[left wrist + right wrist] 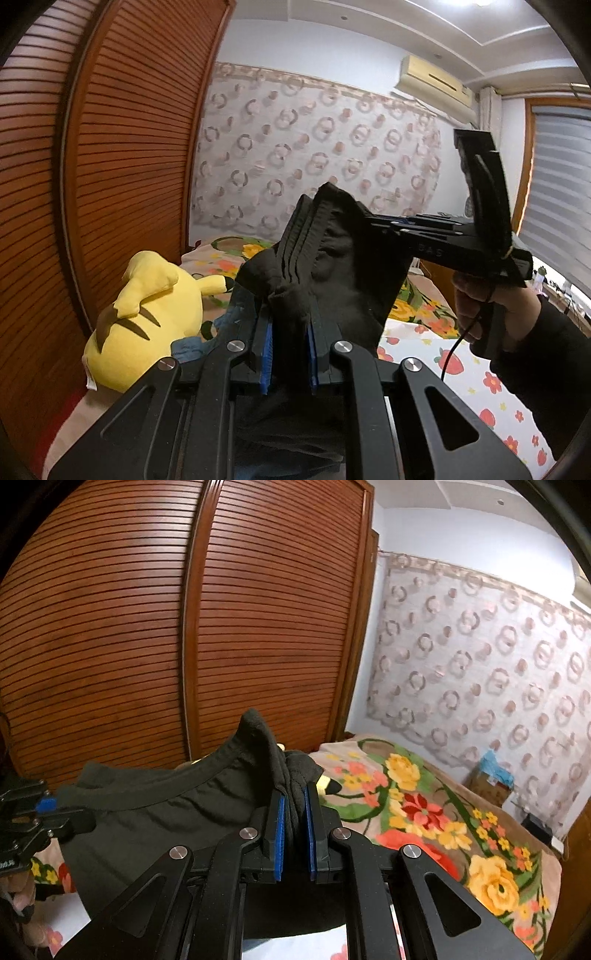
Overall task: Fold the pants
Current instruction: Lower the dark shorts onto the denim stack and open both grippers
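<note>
**Waistband strung between two grips**

The pants [155, 812] hang in the air above the bed [424, 794], their waistband running sideways from one gripper to the other. The left gripper [290, 306] has its jaws clenched on bunched black cloth; the right gripper [293, 805] pinches the other waistband corner. Neither hand is nearer: each holds an end, with the legs dropping below, out of view.

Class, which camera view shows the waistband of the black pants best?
Right wrist view: the waistband runs as a long ribbed band across the frame. In the left wrist view the pants are only a bunched dark mass, no band distinguishable.
</note>
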{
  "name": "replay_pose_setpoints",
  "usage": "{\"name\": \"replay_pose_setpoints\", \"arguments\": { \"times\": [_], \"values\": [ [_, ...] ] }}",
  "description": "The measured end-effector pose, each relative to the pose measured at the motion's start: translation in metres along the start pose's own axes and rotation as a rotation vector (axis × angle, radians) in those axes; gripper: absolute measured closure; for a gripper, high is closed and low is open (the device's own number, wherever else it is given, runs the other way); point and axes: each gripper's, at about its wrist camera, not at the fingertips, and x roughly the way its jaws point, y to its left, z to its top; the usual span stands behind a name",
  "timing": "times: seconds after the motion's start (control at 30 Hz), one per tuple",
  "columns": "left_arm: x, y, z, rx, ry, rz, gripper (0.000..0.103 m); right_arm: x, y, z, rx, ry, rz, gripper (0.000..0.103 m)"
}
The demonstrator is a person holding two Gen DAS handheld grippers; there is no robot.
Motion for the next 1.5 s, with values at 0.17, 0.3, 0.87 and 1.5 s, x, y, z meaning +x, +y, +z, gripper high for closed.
{"name": "replay_pose_setpoints", "arguments": {
  "times": [0.17, 0.3, 0.87, 1.5],
  "values": [
    [0.002, -0.004, -0.011, 0.012, -0.012, 0.055, 0.087, 0.013, 0.001, 0.003, -0.018, 0.01, 0.02, 0.093],
    [0.004, 0.006, -0.017, -0.007, 0.002, 0.064, 0.087, 0.025, 0.004, 0.003, -0.036, 0.034, 0.026, 0.093],
    [0.007, 0.01, -0.016, -0.015, 0.037, 0.097, 0.087, 0.037, -0.002, 0.013, -0.033, 0.066, 0.035, 0.093],
    [0.022, 0.011, -0.027, -0.005, 0.142, 0.105, 0.054, 0.035, -0.018, -0.013, 0.053, 0.166, 0.028, 0.071]
  ]
}}
